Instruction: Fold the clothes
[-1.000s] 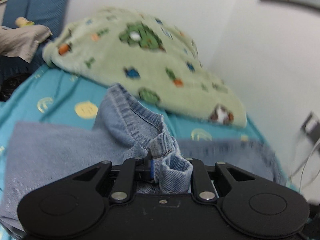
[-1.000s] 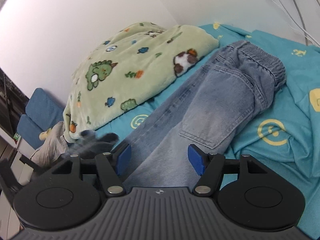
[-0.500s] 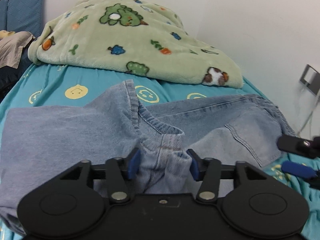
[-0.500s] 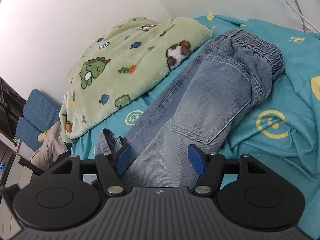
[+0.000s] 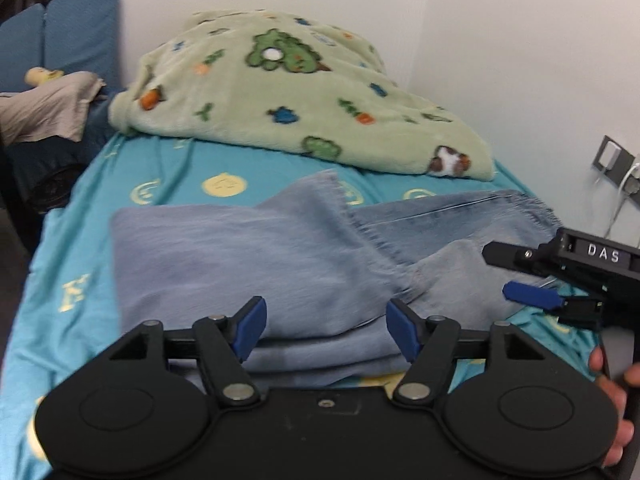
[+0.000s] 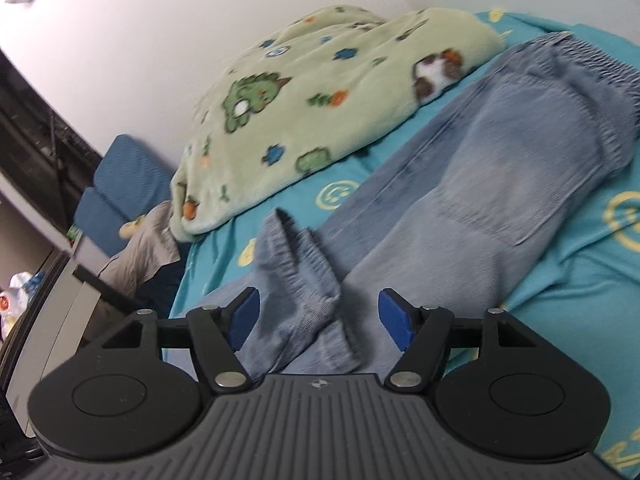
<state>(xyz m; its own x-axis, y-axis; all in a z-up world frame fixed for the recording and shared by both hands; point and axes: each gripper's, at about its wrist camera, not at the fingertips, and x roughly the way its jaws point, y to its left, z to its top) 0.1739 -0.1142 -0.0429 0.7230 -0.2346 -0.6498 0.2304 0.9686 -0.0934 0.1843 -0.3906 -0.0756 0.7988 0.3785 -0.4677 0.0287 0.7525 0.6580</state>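
A pair of light blue jeans [image 5: 280, 256] lies on the turquoise bed sheet [image 5: 80, 240], its legs folded back over the upper part. My left gripper [image 5: 322, 330] is open and empty just in front of the fold. My right gripper [image 6: 318, 320] is open and empty above the jeans [image 6: 500, 184], with the folded-over leg hem [image 6: 296, 272] between its blue pads. The elastic waistband [image 6: 592, 56] lies at the far right. The right gripper also shows in the left wrist view [image 5: 552, 280] at the right edge, over the jeans.
A green dinosaur fleece blanket [image 5: 304, 92] is heaped at the back of the bed against the white wall. Blue cushions [image 5: 76, 36] and a grey cloth [image 5: 44, 112] sit at the left. A wall socket with cables [image 5: 616, 164] is at the right.
My left gripper has let go of the jeans hem, opened wide and pulled back. The leg now lies folded over the jeans. My right gripper stayed open and moved closer to the fold.
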